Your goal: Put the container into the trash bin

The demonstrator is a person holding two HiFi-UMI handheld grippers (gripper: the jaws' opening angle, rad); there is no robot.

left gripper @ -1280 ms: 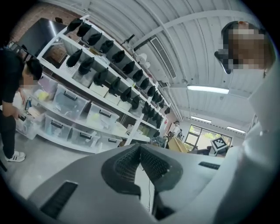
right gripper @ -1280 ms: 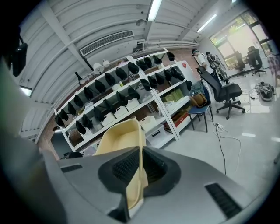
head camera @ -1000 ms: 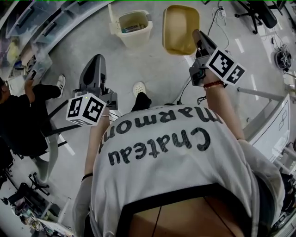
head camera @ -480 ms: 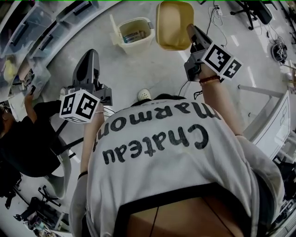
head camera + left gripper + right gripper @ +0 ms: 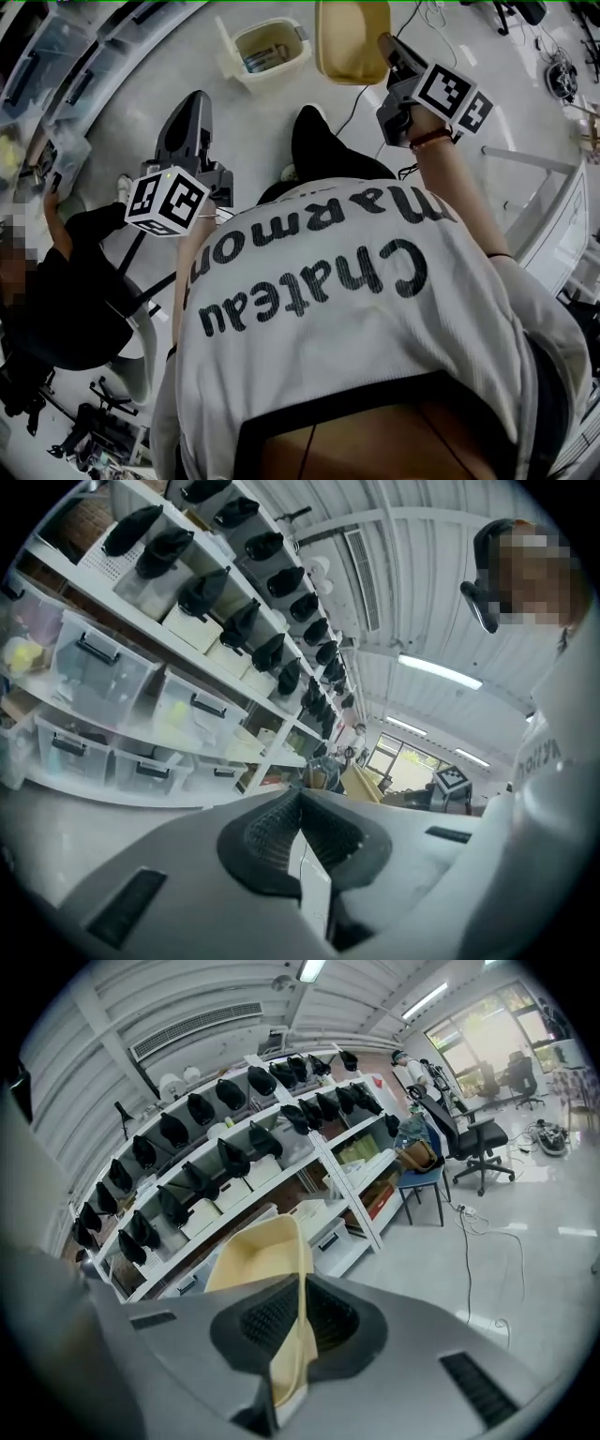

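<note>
In the head view my right gripper (image 5: 387, 45) is held out ahead, shut on the rim of a pale yellow plastic container (image 5: 349, 37), which hangs above the floor. In the right gripper view the container (image 5: 258, 1251) stands edge-on between the pads (image 5: 272, 1321). A cream trash bin (image 5: 267, 47) with its lid flipped up and some rubbish inside stands on the floor, just left of the container. My left gripper (image 5: 194, 101) points forward, short of the bin and to its left, jaws together; only a thin white strip shows in the seam (image 5: 314, 892).
Shelves with clear storage boxes (image 5: 56, 56) curve along the left, with dark gripper-like tools on upper shelves (image 5: 234, 1157). A person in black (image 5: 56, 281) sits at the left. A cable (image 5: 361, 89) lies on the floor. An office chair (image 5: 478, 1143) and a white frame (image 5: 525, 159) stand to the right.
The wearer has stepped forward; a dark trouser leg now shows ahead. Both grippers have moved toward the bin, and the container stays gripped in the right one.
</note>
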